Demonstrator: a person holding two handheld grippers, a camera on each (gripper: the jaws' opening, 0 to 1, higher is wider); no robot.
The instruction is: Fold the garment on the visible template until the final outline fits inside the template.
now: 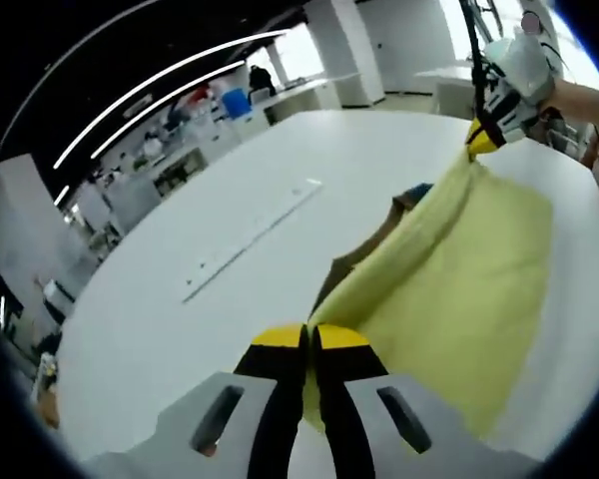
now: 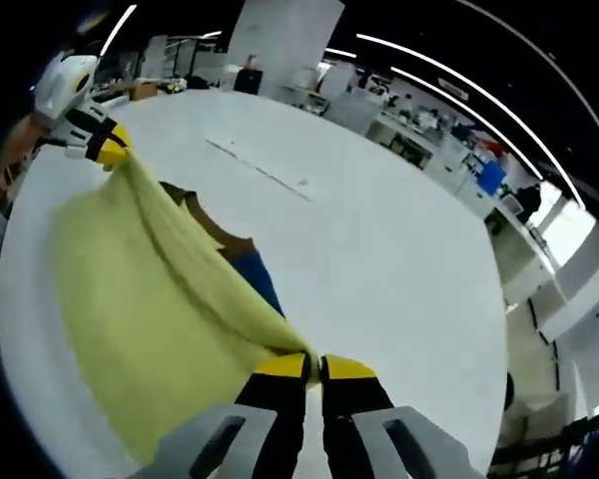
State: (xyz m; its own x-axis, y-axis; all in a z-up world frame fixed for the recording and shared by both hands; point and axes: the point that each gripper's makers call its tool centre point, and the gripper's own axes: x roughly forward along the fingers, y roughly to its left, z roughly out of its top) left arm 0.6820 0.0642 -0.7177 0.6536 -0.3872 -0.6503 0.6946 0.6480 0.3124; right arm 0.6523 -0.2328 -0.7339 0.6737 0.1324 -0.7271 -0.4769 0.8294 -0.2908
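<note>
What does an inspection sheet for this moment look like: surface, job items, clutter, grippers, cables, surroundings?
Surface: white table, with a thin pale strip lying on it.
Job's things: yellow garment, lifted and stretched between the two grippers; brown and blue fabric shows beyond its upper edge. Template outline cannot be made out.
Clutter: nothing seen on the table besides the strip.
Grippers: left gripper shut on one garment edge; right gripper shut on the other edge. Each shows in the other's view.
Cables: a dark cable hangs behind the right gripper in the left gripper view.
Surroundings: office benches with equipment, ceiling light strips, a bright window.
</note>
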